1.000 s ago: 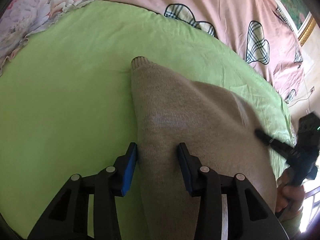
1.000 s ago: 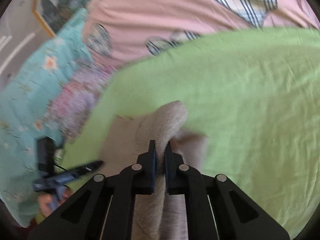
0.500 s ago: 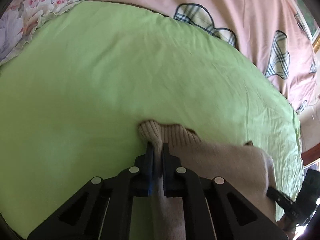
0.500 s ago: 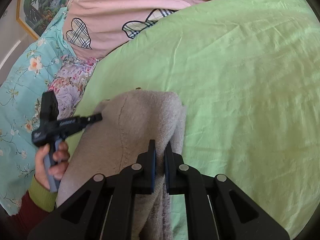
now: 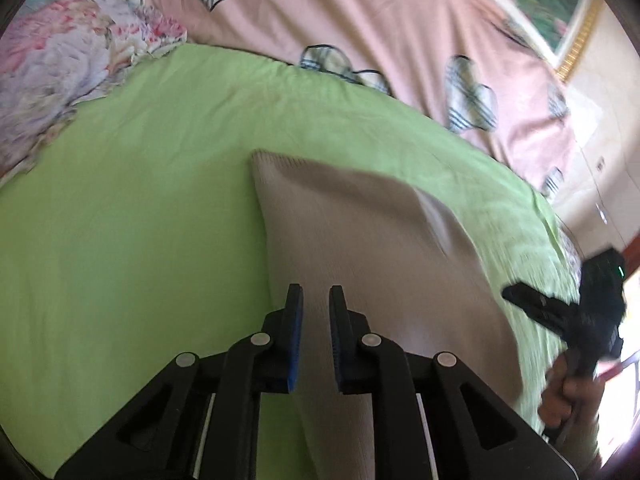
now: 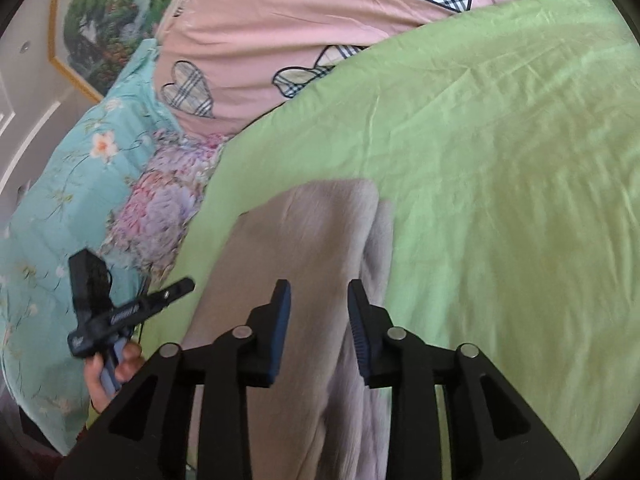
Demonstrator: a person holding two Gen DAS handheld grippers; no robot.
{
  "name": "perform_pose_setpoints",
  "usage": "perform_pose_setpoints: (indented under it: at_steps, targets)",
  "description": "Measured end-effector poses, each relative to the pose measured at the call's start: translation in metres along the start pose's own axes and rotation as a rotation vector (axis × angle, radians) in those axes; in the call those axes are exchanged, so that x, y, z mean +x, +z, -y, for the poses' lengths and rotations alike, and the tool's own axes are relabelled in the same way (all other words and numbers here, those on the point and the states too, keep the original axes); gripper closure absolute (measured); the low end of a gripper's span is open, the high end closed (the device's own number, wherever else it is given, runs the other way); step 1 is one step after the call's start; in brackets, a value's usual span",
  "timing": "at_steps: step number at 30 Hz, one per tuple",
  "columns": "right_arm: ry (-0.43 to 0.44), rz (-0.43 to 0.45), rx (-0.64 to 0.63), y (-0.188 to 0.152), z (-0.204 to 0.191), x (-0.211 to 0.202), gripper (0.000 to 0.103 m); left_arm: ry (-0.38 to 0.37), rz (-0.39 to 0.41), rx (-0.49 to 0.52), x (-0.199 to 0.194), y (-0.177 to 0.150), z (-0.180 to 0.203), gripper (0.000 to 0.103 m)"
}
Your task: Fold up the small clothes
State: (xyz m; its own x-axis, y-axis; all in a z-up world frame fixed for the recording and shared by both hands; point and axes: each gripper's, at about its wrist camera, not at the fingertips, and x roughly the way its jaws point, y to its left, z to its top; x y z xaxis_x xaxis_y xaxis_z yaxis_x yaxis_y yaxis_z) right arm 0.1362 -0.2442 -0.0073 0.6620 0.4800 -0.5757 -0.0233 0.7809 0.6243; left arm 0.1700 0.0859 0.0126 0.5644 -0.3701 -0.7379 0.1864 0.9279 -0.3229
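Releasing is the step you're in: both tongs are letting go of the beige knit garment (image 5: 360, 248) after a fold. Your left tongs (image 5: 316, 300) sit nearest the lens in the left wrist view, jaws opening but only a narrow gap apart, pads just above the knit with nothing pinched between them; they point steeply down over the garment's near left part. Your right tongs (image 6: 318, 296) are opening wider, blue pads spread apart over the cloth, no fabric gripped that I can see; they angle down less steeply, above the doubled edge on the garment's right side. The garment lies flat on the green sheet (image 5: 120, 240) of the bed, ribbed cuff or hem corner pointing away from you, a folded layer visible along the right edge in the right wrist view. Looks like one fold is laid; more folds are probably left. Next move, as I judge it: lift both tongs clear without dragging the knit, then pick a fresh edge, likely the near end, and pinch through both layers so the fold doesn't slip open. Further out, each view catches the other hand on its handle at the side. Beyond the sheet sit the floral pillow (image 5: 60, 72) and the pink heart-print quilt (image 5: 360, 20).
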Motion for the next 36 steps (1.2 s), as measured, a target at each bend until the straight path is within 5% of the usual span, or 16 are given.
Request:
perform_pose_setpoints:
  at_steps: [6,10,20,24,25,26,27,28,34,36]
  targets:
    - [0.004,-0.023,-0.02,-0.055,-0.001,-0.033,0.051,-0.027,-0.003,0.035,-0.048,-0.082,0.017,0.081]
    - [0.012,-0.033,-0.019,-0.081,0.001,-0.045,0.05,-0.046,0.005,0.05,-0.057,-0.116,0.022,0.062]
    - [0.003,-0.07,-0.089,-0.094,-0.013,-0.026,0.05,0.135,-0.002,0.138,-0.013,-0.132,0.025,0.062]
    - [0.03,-0.091,-0.101,-0.1,-0.019,-0.016,0.05,0.131,0.046,0.066,-0.018,-0.128,0.013,0.072]
    - [0.029,-0.095,-0.109,-0.101,-0.02,-0.013,0.051,0.133,0.067,0.06,-0.022,-0.126,0.015,0.075]
    - [0.022,-0.097,-0.117,-0.102,-0.022,-0.01,0.063,0.138,0.078,0.061,-0.025,-0.125,0.015,0.082]
    - [0.014,-0.105,-0.119,-0.103,-0.023,-0.008,0.087,0.144,0.08,0.064,-0.024,-0.125,0.018,0.085]
    - [0.007,-0.116,-0.116,-0.103,-0.023,-0.005,0.099,0.152,0.073,0.064,-0.022,-0.125,0.019,0.088]
    - [-0.041,0.013,-0.213,-0.069,-0.047,-0.056,0.098,0.188,0.039,0.072,-0.02,-0.126,0.028,0.093]
    - [-0.098,-0.008,-0.257,-0.061,-0.044,-0.06,0.098,0.188,0.017,0.074,-0.019,-0.129,0.033,0.095]
